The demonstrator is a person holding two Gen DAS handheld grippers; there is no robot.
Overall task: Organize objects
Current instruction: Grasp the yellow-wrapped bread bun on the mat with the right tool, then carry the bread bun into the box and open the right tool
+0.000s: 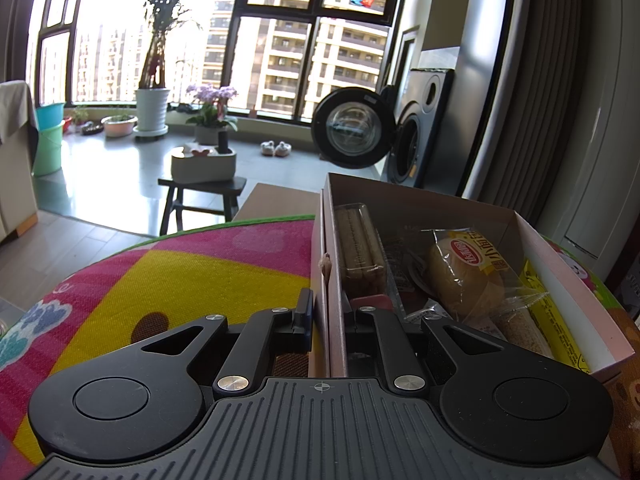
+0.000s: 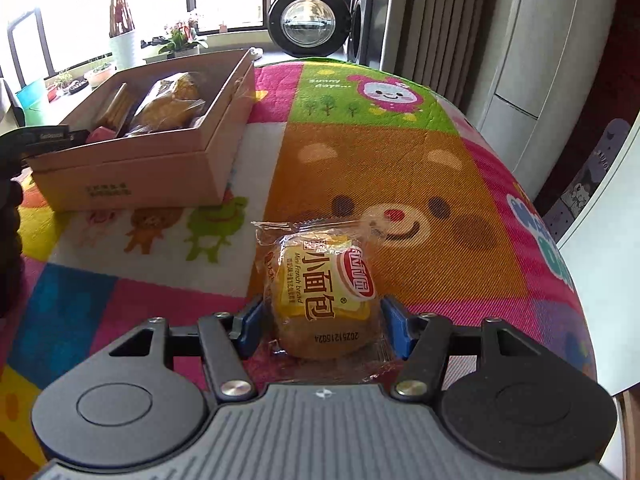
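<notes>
left wrist view: my left gripper (image 1: 326, 316) is pinched on the near wall of the cardboard box (image 1: 334, 280), one finger outside, one inside, i judge to steady it. the box sits on a colourful cartoon mat (image 1: 180, 280) and already holds wrapped snacks.

right wrist view: my right gripper (image 2: 324, 320) straddles a wrapped mini bread (image 2: 320, 300) lying on the mat, right of the box and apart from it. the blue pads (image 2: 252, 320) are at its sides; whether they squeeze it, i cannot tell. it is golden, round, in clear plastic with a yellow label.

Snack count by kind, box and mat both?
Bread buns: 2, one in the box, one on the mat between the right fingers
Wafer packs: 1
Yellow packet: 1
Total: 4 clearly visible; others underneath unclear.
</notes>
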